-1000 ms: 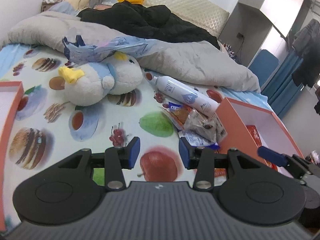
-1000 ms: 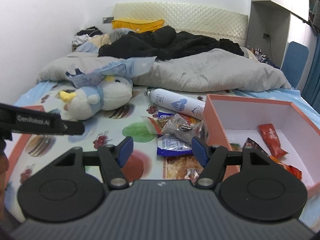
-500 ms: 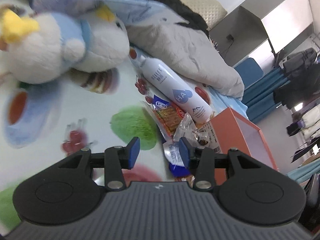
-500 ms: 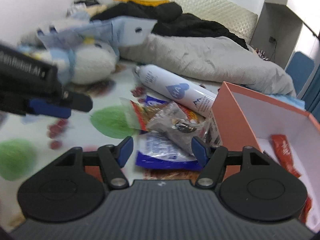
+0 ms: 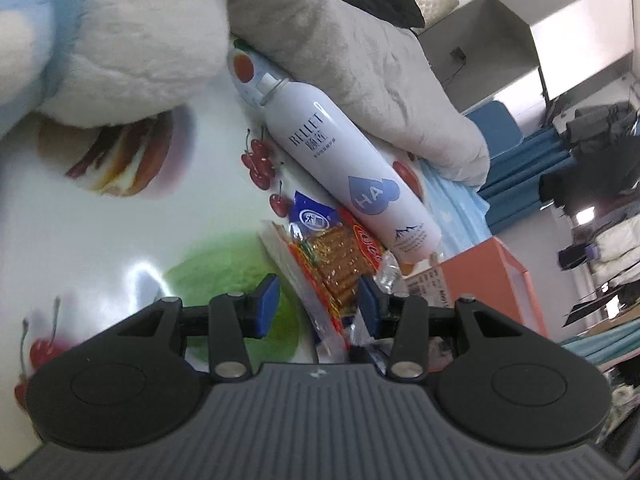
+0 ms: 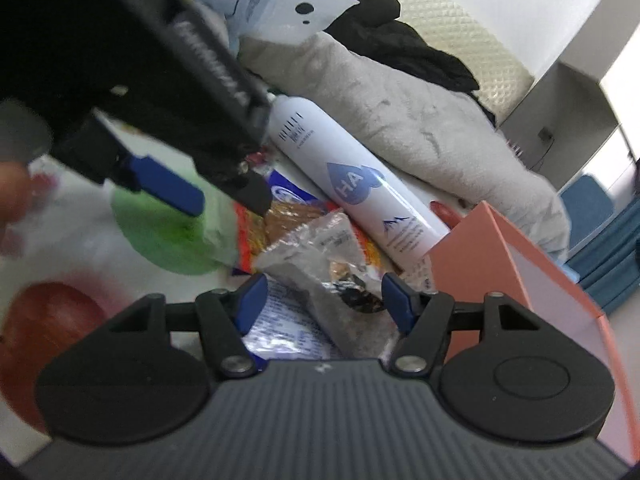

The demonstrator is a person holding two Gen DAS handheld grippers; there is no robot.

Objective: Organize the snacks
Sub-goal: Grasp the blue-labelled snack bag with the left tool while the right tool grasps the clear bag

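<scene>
A heap of snack packets lies on the fruit-print sheet beside an orange box (image 5: 500, 264) (image 6: 504, 252). My left gripper (image 5: 318, 304) is open and low over an orange cracker packet (image 5: 332, 260), which lies between its jaws with the pads apart from it. A blue packet (image 5: 312, 216) peeks out behind. My right gripper (image 6: 324, 300) is open around a clear grey packet with dark contents (image 6: 320, 264); a blue-and-white packet (image 6: 280, 332) lies under it. The left gripper (image 6: 216, 196) crosses the upper left of the right wrist view, above the cracker packet (image 6: 280, 220).
A white spray bottle (image 5: 344, 160) (image 6: 352, 176) lies just behind the snacks. A plush toy (image 5: 100, 40) fills the upper left. A grey blanket (image 5: 380, 80) (image 6: 400, 100) and dark clothes lie further back. The box wall stands close on the right.
Both grippers have dropped forward and down onto the snack heap, so the packets now lie between their jaws. The left gripper has come in close across the right wrist view.
</scene>
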